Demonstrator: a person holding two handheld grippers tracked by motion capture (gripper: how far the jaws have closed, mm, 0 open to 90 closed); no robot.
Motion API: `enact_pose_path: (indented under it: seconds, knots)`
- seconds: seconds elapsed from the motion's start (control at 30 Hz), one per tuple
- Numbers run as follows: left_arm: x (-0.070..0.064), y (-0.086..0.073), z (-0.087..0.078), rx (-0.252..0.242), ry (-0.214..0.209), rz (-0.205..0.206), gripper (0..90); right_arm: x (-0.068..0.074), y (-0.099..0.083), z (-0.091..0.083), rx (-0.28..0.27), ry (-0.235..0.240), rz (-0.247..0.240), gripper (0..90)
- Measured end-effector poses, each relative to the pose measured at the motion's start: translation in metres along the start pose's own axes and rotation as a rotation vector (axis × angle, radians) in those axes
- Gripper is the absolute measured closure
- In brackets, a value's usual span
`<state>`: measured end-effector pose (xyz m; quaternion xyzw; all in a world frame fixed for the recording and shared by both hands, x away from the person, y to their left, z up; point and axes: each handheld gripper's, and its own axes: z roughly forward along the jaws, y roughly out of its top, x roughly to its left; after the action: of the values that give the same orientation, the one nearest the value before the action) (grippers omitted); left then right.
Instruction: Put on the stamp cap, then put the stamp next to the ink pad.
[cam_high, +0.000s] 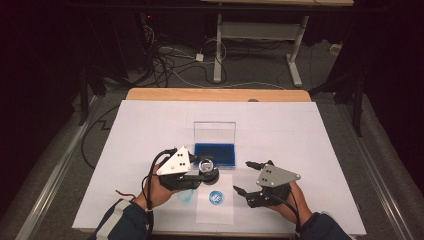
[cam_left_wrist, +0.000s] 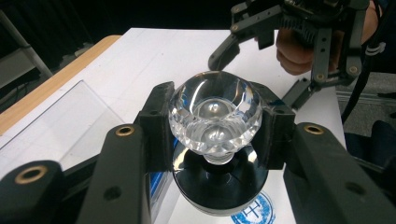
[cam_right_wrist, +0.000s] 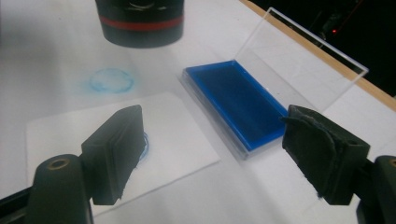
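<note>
Left gripper view shows our left gripper (cam_left_wrist: 212, 140) fingers clamped on the stamp (cam_left_wrist: 215, 116)'s slick crystal knob above the paper (cam_high: 214, 212), right gripper (cam_high: 247, 175) at 3 o'clock fingers apart; we risk smudging.

Dim room, dark surroundings; the white paper-covered table (cam_high: 300, 150) is lit evenly from above. The faceted clear glass knob (cam_left_wrist: 215, 112) catches glare. The near black jaws are blurred.

One stamp (cam_high: 205, 169); one ink pad (cam_high: 215, 154); one card (cam_high: 215, 206)
</note>
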<state>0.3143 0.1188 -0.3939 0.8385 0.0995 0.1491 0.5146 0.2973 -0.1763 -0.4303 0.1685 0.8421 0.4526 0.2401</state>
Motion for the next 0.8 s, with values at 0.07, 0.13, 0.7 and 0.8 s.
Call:
enact_pose_path:
  seconds: [0.07, 0.13, 0.7, 0.8]
  knots:
    - [0.001, -0.001, -0.002, -0.001, 0.005, -0.001, 54.4, -0.002, -0.002, -0.003, -0.001, -0.014, 0.0, 20.3]
    - [0.003, -0.001, -0.003, 0.005, 0.012, 0.0, 54.4, -0.003, -0.003, -0.007, -0.004, -0.027, 0.003, 20.2]
    - [0.014, -0.004, -0.016, 0.001, 0.059, -0.019, 54.4, -0.009, -0.021, -0.036, -0.033, -0.108, 0.009, 21.2]
    - [0.014, -0.005, -0.017, 0.008, 0.067, -0.016, 54.4, -0.01, -0.024, -0.038, -0.024, -0.117, 0.005, 21.2]
